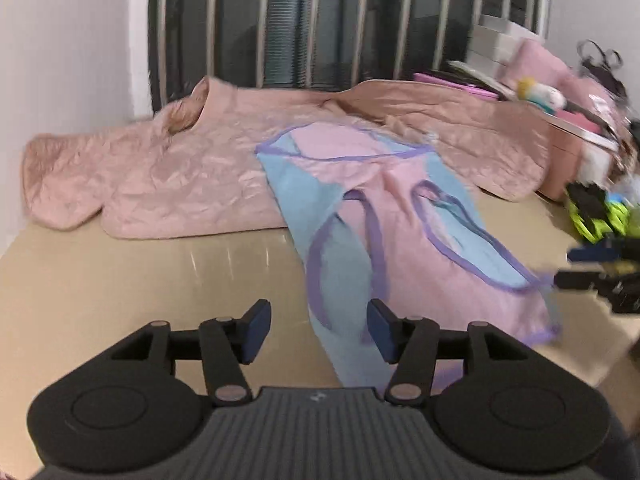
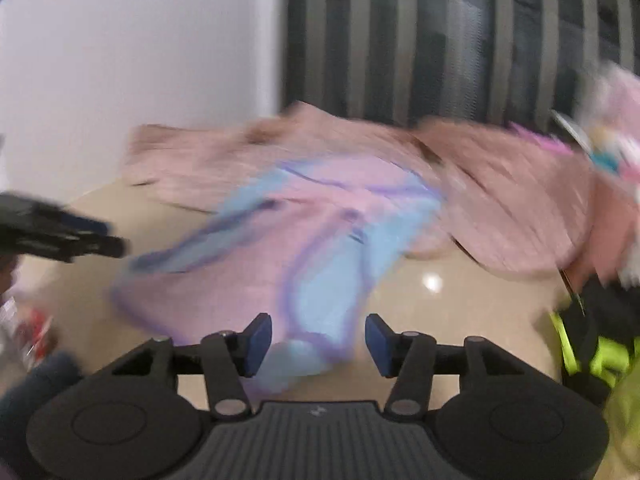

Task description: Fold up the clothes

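Top (image 1: 400, 216), pink and blue, flat on counter (image 1: 140, 280), partly over pink jacket (image 1: 160, 172). Left gripper (image 1: 319, 330), right gripper (image 2: 319, 340): fingers apart, empty. Best to pinch near corners, lift evenly.

The room was evenly lit from overhead, in soft indoor light with faint shadows. The table (image 1: 120, 280) showed streaked reflections in the left view and one bright glare spot in the right view. The left picture was mostly sharp, blurring only at its right edge. The right picture was smeared throughout by motion, so the garment (image 2: 280, 248) lost its outlines. Both fisheye views bent straight lines and went black in the corners.
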A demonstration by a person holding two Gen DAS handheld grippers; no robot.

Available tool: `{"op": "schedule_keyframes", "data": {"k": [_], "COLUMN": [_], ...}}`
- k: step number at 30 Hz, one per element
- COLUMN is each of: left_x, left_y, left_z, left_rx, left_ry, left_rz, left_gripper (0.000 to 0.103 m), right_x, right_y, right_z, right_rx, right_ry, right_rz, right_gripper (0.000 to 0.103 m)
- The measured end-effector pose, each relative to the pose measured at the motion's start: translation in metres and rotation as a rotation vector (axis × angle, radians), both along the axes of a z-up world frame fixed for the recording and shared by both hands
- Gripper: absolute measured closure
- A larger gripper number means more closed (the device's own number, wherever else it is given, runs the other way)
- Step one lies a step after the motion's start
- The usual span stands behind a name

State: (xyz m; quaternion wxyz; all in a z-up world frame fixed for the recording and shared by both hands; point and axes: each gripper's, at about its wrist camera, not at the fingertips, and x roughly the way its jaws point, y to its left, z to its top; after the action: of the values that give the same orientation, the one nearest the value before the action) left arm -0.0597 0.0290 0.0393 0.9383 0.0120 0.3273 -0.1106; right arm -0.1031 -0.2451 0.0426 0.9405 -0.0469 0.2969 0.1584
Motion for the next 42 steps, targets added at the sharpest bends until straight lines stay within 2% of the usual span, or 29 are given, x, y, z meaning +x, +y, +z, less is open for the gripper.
{"op": "schedule_keyframes", "data": {"k": [1,2,3,4,5,6,7,9,14,15,17,18,19,21,23,25,27,28,29,30,31,36,38,41,42], "left_x": [0.007,0.011,0.013,0.013,0.013,0.010,0.007,-0.003,-0.032,-0.037,-0.048,-0.052,-0.046,-0.024,0.010,0.045,0.074,0.084,0.092,0.098,0.100,0.096,0.089,0.084,0.084], "left_y": [-0.003,-0.007,-0.011,-0.013,-0.014,-0.012,-0.010,-0.007,-0.011,-0.012,-0.015,-0.016,-0.019,-0.029,-0.043,-0.055,-0.063,-0.062,-0.059,-0.055,-0.049,0.002,0.020,0.025,0.024], "left_z": [-0.003,-0.008,-0.014,-0.018,-0.022,-0.023,-0.024,-0.022,-0.012,-0.010,-0.005,-0.002,0.003,0.007,0.004,-0.002,-0.011,-0.015,-0.020,-0.024,-0.024,-0.014,-0.013,-0.018,-0.019], "left_rx": [0.003,0.023,0.047,0.065,0.076,0.053,0.031,0.011,-0.027,-0.036,-0.053,-0.055,-0.027,0.050,0.093,0.129,0.128,0.102,0.076,0.050,0.028,-0.095,-0.137,-0.105,-0.093], "left_ry": [0.015,0.029,0.042,0.054,0.063,0.061,0.058,0.043,0.041,0.039,0.034,0.025,-0.014,-0.062,-0.068,-0.047,-0.017,0.005,0.040,0.067,0.067,0.036,0.027,0.050,0.046], "left_rz": [0.005,0.006,0.021,0.040,0.057,0.066,0.074,0.090,0.075,0.067,0.050,0.042,0.039,0.018,0.003,-0.008,-0.018,-0.030,-0.042,-0.047,-0.024,0.134,0.163,0.195,0.196], "left_gripper": [0.050,0.050,0.062,0.086,0.099,0.101,0.101,0.101,0.101,0.098,0.085,0.067,0.063,0.064,0.064,0.064,0.062,0.064,0.070,0.094,0.102,0.101,0.101,0.097,0.097], "right_x": [0.008,0.011,0.014,0.014,0.012,0.011,0.009,0.006,-0.004,-0.006,-0.008,-0.012,-0.016,-0.022,-0.021,-0.019,-0.019,-0.020,-0.021,-0.021,-0.023,-0.032,-0.032,-0.028,-0.027], "right_y": [0.001,0.002,0.005,0.008,0.012,0.016,0.017,0.020,0.016,0.013,0.006,0.006,0.006,0.016,0.034,0.058,0.080,0.087,0.093,0.099,0.105,0.127,0.129,0.131,0.132], "right_z": [-0.006,-0.010,-0.015,-0.019,-0.023,-0.025,-0.027,-0.031,-0.023,-0.021,-0.018,-0.013,-0.008,0.001,0.000,-0.010,-0.019,-0.021,-0.023,-0.024,-0.025,-0.036,-0.035,-0.031,-0.030], "right_rx": [0.011,0.026,0.030,0.023,0.006,-0.012,-0.016,-0.022,-0.136,-0.154,-0.188,-0.174,-0.160,-0.084,-0.036,-0.048,-0.063,-0.057,-0.046,-0.039,-0.045,-0.103,-0.103,-0.067,-0.046], "right_ry": [0.023,0.031,0.035,0.037,0.037,0.036,0.034,0.029,0.022,0.015,0.002,-0.018,-0.039,-0.063,-0.047,-0.029,-0.024,-0.026,-0.022,-0.018,-0.019,-0.040,-0.039,-0.034,-0.036], "right_rz": [-0.047,-0.064,-0.069,-0.077,-0.086,-0.086,-0.085,-0.084,-0.121,-0.148,-0.201,-0.196,-0.190,-0.108,-0.020,0.040,0.079,0.090,0.104,0.118,0.135,0.187,0.185,0.186,0.191], "right_gripper": [0.057,0.063,0.070,0.072,0.077,0.088,0.094,0.100,0.102,0.102,0.099,0.096,0.095,0.091,0.090,0.090,0.090,0.090,0.090,0.090,0.090,0.089,0.089,0.086,0.079]}}
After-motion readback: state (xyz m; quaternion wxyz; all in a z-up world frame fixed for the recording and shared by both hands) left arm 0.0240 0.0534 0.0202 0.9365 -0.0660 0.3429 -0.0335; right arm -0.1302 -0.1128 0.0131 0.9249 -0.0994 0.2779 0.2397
